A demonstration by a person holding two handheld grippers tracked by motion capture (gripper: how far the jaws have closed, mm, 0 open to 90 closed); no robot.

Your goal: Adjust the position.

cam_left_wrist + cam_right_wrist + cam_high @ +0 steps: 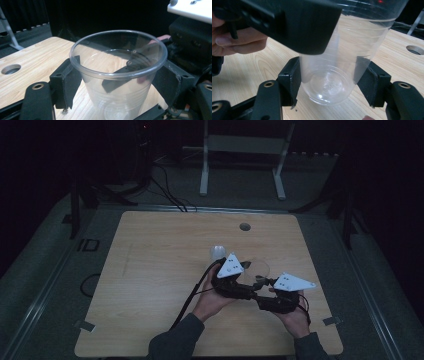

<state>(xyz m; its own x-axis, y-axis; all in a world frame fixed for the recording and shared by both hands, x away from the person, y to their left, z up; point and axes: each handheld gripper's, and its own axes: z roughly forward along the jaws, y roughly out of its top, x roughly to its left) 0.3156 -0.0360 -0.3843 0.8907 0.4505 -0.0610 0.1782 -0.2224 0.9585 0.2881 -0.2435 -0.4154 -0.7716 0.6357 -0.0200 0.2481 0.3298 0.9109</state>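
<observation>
A clear cup (337, 62) was held upright at centre frame, gripped low by the right gripper (332, 85); the left gripper (117, 82), near its rim, was loosened around it

We hold our black two-jaw left gripper (248, 276) and right gripper (260, 283) close together, jaws facing, forearms side by side.

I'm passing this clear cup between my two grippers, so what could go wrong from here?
The thin clear plastic cup could buckle, since the right gripper presses its lower wall from both sides. It could also tip or slip if the left gripper, whose pads flank the cup just under the rim, lets go before the right grip is firm.
</observation>
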